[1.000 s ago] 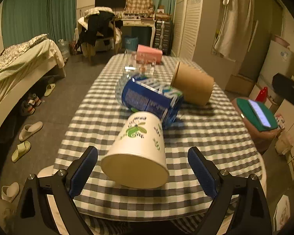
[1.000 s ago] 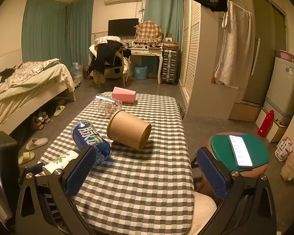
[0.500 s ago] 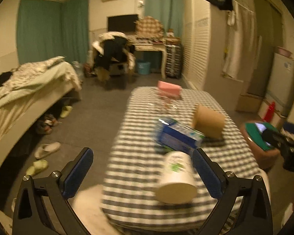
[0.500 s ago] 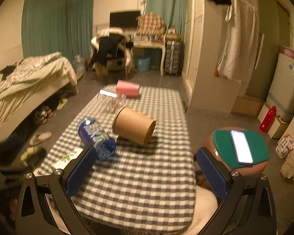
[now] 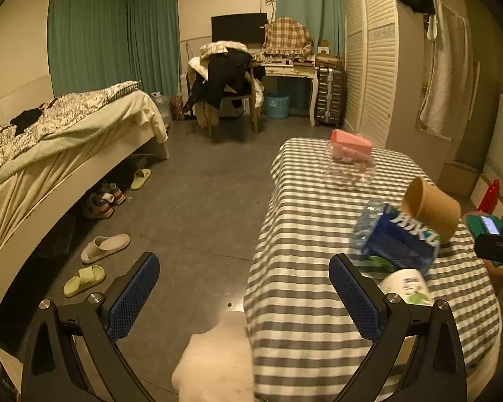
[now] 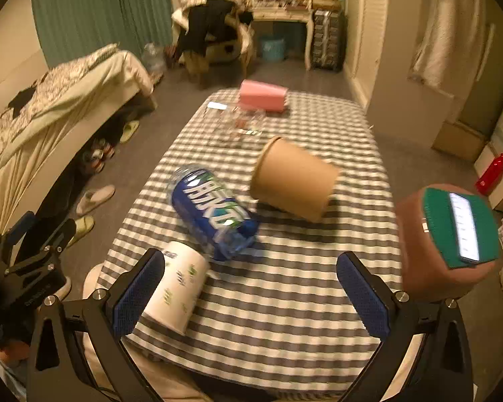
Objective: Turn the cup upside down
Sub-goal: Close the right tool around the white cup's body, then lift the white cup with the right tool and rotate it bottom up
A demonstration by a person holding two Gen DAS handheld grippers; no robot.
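A white paper cup with green leaf print point(image 6: 176, 288) lies on its side near the front left of the checked table point(image 6: 285, 294); it also shows in the left wrist view point(image 5: 407, 286), partly behind my left finger. A brown paper cup point(image 6: 293, 182) lies on its side mid-table, also in the left wrist view point(image 5: 431, 207). My right gripper point(image 6: 251, 288) is open and empty above the table's front, the white cup by its left finger. My left gripper point(image 5: 243, 296) is open and empty, off the table's left side over the floor; it shows in the right wrist view point(image 6: 26, 258).
A blue-labelled plastic bottle point(image 6: 214, 211) lies between the two cups. A clear glass point(image 6: 234, 124) and a pink box point(image 6: 263, 95) sit at the far end. A stool with a green pad and a phone point(image 6: 461, 231) stands to the right. A bed point(image 5: 50, 140) and slippers point(image 5: 104, 248) are on the left.
My left gripper has swung left, away from the white cup and off the table's edge. My right gripper has moved forward and tilted down over the table, nearer the white cup.
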